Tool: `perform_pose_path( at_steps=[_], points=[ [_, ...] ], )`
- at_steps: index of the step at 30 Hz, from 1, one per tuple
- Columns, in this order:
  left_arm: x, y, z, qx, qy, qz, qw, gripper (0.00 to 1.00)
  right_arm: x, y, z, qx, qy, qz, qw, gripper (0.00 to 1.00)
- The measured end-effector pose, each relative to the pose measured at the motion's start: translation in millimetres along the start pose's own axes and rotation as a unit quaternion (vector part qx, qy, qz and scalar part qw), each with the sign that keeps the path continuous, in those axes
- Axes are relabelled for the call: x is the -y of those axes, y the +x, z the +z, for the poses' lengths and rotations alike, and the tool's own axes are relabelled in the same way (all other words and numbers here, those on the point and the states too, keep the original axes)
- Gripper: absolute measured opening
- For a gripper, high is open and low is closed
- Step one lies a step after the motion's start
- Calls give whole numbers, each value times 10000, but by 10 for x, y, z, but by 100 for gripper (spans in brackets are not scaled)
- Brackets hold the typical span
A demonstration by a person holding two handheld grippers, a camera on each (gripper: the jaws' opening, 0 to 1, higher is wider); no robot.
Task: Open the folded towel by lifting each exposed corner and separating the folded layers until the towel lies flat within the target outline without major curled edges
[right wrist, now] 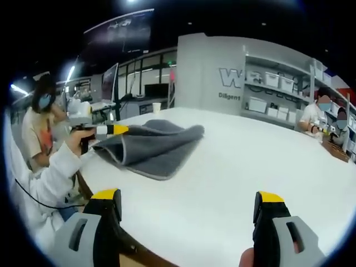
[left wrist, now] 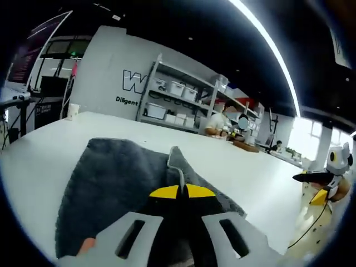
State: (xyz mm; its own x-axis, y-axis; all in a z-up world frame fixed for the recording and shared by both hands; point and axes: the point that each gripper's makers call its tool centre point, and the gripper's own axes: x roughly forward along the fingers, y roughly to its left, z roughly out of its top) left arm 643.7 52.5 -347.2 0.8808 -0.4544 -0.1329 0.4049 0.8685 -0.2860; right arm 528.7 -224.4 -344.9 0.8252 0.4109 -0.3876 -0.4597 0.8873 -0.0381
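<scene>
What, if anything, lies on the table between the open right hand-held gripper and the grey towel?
Nothing visible: bare white tabletop separates the right hand-held gripper from the folded grey terry towel, whose edge the left hand-held gripper pinches.

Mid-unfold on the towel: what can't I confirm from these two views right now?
- Target outline: not discernible on the white table in either view.
- Towel layer count: the folds hide it in the right gripper view.
- Towel's near edge: covered by the left gripper in the left gripper view.
- Wall lettering: cut off by shelving.
</scene>
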Motion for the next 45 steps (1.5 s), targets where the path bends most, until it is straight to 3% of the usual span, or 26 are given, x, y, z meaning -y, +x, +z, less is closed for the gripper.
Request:
perform_pose_path(
  at_steps=[6, 29, 36, 45],
  points=[
    [-194, -73, 35, 61, -29, 209, 9998, 2, -1, 9, -21, -29, 27, 7, 10000, 99],
    [-382, -371, 399, 860, -224, 502, 9948, 2, -19, -40, 15, 7, 38, 32, 10000, 99],
    [-515, -441, 434, 928, -242, 630, 9934, 2, -14, -41, 17, 9, 59, 34, 10000, 99],
    [-809, -526, 284, 580, -134, 910, 9941, 2, -15, -38, 11, -6, 89, 65, 9999, 99]
  ],
)
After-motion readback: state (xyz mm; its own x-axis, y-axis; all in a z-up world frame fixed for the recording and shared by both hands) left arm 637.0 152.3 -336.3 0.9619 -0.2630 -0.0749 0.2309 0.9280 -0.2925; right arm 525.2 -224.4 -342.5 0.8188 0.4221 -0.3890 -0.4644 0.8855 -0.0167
